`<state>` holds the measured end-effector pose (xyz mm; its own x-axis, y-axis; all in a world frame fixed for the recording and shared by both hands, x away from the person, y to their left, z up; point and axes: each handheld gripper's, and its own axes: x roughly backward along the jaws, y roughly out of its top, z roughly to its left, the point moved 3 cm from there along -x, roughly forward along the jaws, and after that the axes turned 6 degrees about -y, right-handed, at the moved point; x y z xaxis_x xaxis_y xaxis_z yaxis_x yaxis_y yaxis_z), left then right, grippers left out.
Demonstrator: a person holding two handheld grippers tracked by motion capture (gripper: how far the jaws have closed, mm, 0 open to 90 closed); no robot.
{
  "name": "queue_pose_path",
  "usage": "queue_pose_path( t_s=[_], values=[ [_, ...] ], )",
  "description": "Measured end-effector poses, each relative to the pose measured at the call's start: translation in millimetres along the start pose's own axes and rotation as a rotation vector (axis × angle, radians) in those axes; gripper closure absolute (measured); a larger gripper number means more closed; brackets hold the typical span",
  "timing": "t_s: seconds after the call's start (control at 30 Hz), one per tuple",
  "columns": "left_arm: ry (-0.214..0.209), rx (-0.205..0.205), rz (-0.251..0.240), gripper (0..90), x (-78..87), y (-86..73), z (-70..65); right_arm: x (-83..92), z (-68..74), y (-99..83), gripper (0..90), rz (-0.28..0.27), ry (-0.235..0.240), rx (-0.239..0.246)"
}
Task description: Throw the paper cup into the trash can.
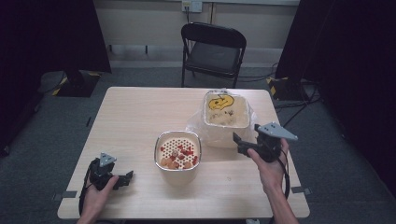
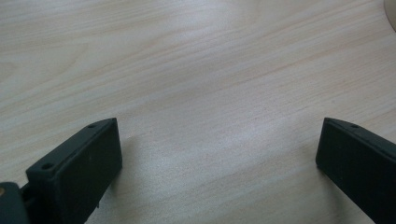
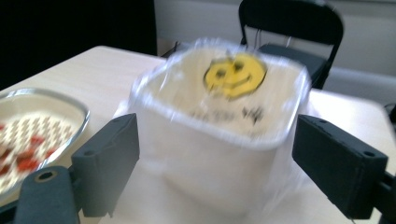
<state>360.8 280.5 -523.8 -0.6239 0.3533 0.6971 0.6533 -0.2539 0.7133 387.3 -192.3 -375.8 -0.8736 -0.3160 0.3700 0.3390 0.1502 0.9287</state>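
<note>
Your tabletop [image 2: 196,70] is pale wood-grain laminate with a soft sheen. The bin [image 3: 219,154] looks like matt cream plastic under a thin, glossy, crinkled clear bag [image 1: 198,126]. The bowl [image 1: 178,165] has a shiny metal rim. Your jaws are matt black plastic.

Recording studio or lab space, not a home. Evidence: single pale wooden table [image 1: 140,112] on grey carpeted floor [image 1: 46,135]; black curtains [image 1: 51,32] hung at far left and far right; black folding chair [image 1: 212,49] at the far side; wall socket [image 1: 191,5] on the far wall; cables [image 1: 299,100] trailing across the floor at right; tape marks on the table's near corners.
</note>
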Motion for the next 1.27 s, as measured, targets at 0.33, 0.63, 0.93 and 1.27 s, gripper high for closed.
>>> queue_pose_path(
  t_s=[0.33, 0.63, 0.93, 1.27],
  values=[
    [0.000, 0.000, 0.000, 0.0, 0.0, 0.0, 0.0, 5.1, 5.6, -64.7, 16.6, 0.114, 0.004, 0.038],
    [0.000, 0.000, 0.000, 0.0, 0.0, 0.0, 0.0, -2.2, -1.6, -117.6, 14.4, 0.264, 0.000, 0.033],
    [0.000, 0.000, 0.000, 0.0, 0.0, 0.0, 0.0, -7.3, -18.2, -143.7, 14.5, 0.355, -0.059, 0.021],
    [0.000, -0.004, 0.001, 0.0, 0.1, 0.0, 0.2, -9.1, -20.9, -152.4, 12.8, 0.363, -0.065, 0.032]
  ],
)
